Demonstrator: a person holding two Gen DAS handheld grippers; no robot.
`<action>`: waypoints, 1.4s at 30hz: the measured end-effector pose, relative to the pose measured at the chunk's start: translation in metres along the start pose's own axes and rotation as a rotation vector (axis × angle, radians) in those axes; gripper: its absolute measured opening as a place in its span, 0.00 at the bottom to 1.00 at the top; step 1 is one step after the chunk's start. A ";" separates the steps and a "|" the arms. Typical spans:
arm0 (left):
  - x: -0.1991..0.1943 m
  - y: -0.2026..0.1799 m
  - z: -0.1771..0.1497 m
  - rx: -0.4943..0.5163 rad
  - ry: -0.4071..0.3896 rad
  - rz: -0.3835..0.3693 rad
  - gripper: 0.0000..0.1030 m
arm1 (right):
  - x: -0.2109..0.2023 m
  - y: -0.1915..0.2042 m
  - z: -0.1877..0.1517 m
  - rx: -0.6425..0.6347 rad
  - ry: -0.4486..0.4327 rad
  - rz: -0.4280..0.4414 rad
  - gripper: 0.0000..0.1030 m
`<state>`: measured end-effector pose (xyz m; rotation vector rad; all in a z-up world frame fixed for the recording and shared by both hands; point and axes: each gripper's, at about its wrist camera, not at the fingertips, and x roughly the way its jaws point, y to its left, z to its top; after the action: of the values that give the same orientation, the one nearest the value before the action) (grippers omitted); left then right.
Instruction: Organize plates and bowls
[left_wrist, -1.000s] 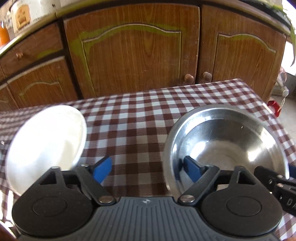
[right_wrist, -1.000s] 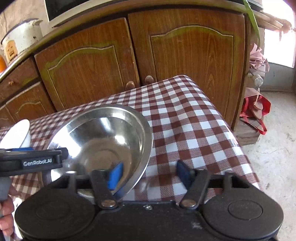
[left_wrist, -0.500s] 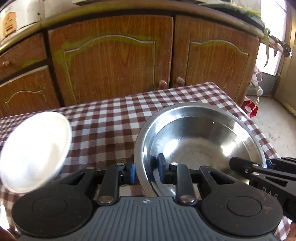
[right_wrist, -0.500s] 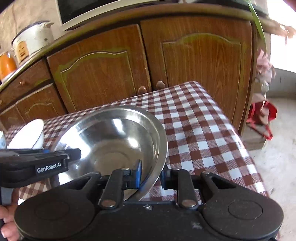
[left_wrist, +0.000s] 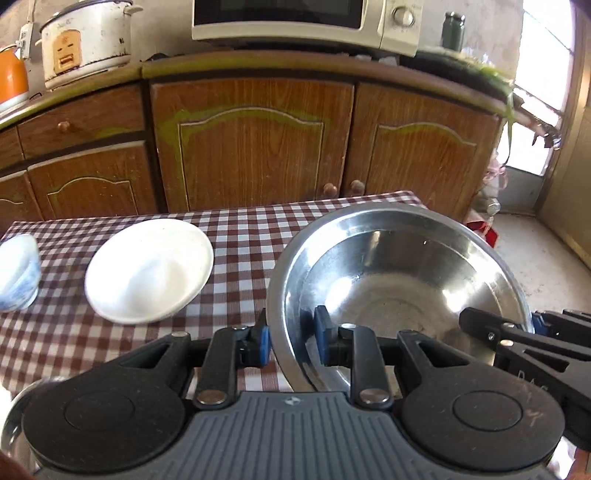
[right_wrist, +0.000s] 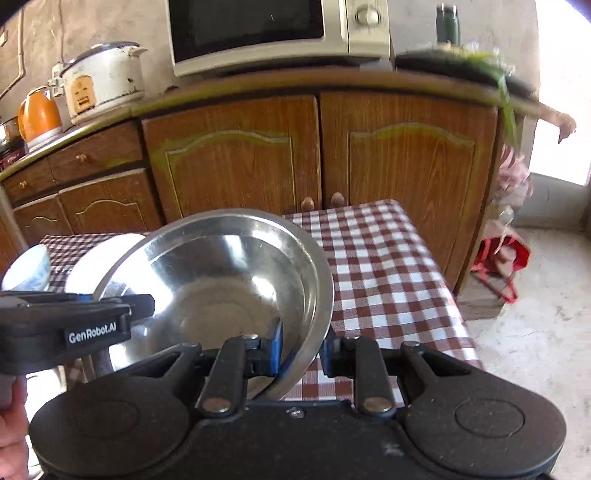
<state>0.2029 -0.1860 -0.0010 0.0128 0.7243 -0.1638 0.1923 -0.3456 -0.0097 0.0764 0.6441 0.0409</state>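
A large steel bowl (left_wrist: 399, 280) is held above the checked table between both grippers. My left gripper (left_wrist: 291, 338) is shut on its left rim, blue pads either side of the wall. My right gripper (right_wrist: 301, 349) is shut on the bowl's (right_wrist: 229, 280) right rim. A white plate (left_wrist: 149, 269) lies on the table to the left; it also shows behind the bowl in the right wrist view (right_wrist: 96, 262). A small blue-and-white bowl (left_wrist: 16, 273) stands at the far left, also seen in the right wrist view (right_wrist: 27, 269).
The table with the red-and-white checked cloth (right_wrist: 384, 266) ends at the right, with bare floor beyond (right_wrist: 535, 332). Wooden cabinets (left_wrist: 255, 147) stand behind it, with a microwave (left_wrist: 303, 18), a rice cooker (left_wrist: 85, 37) and an orange kettle (right_wrist: 38, 114) on the counter.
Both grippers went from open to shut on the steel bowl's rim, then lifted it off the table. The views have risen, so the counter top now shows.
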 end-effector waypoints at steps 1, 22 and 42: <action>-0.008 0.001 -0.002 -0.005 -0.002 -0.006 0.24 | -0.012 0.004 -0.001 -0.004 -0.009 -0.002 0.26; -0.099 -0.009 -0.060 0.049 -0.033 -0.017 0.26 | -0.138 0.029 -0.063 -0.009 -0.064 -0.041 0.26; -0.119 -0.012 -0.106 0.061 -0.017 -0.031 0.26 | -0.171 0.035 -0.113 -0.013 -0.041 -0.070 0.26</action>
<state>0.0436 -0.1734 -0.0013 0.0586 0.7024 -0.2151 -0.0132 -0.3143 0.0055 0.0424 0.6048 -0.0241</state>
